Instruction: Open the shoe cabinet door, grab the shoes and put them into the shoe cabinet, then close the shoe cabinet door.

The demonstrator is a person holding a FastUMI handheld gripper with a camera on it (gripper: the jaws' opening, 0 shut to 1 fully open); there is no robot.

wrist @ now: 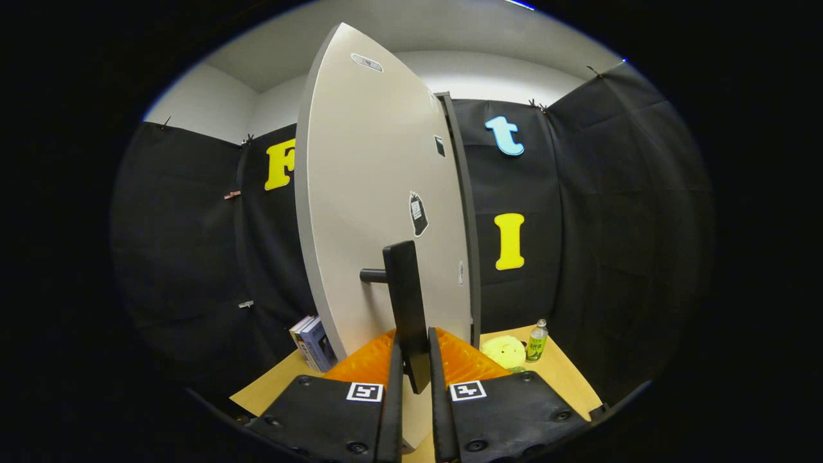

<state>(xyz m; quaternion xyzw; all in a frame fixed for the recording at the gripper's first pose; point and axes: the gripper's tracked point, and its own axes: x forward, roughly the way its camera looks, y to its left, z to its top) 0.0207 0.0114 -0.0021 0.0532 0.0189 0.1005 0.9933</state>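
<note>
The pale grey cabinet door [373,212] stands upright right in front of me, edge-on to its dark frame [466,218] on the right. A black bar handle [406,308] sticks out from the door on a short round post. My gripper [415,357] is shut on the lower end of this handle, one finger pressed on each side. The inside of the cabinet is hidden behind the door.
The cabinet stands on a tan table [566,376]. Two books [313,342] lean at the door's left foot. To the right lie a yellow round object [503,351] and a small green-labelled bottle [537,341]. Black cloth walls close the booth all round.
</note>
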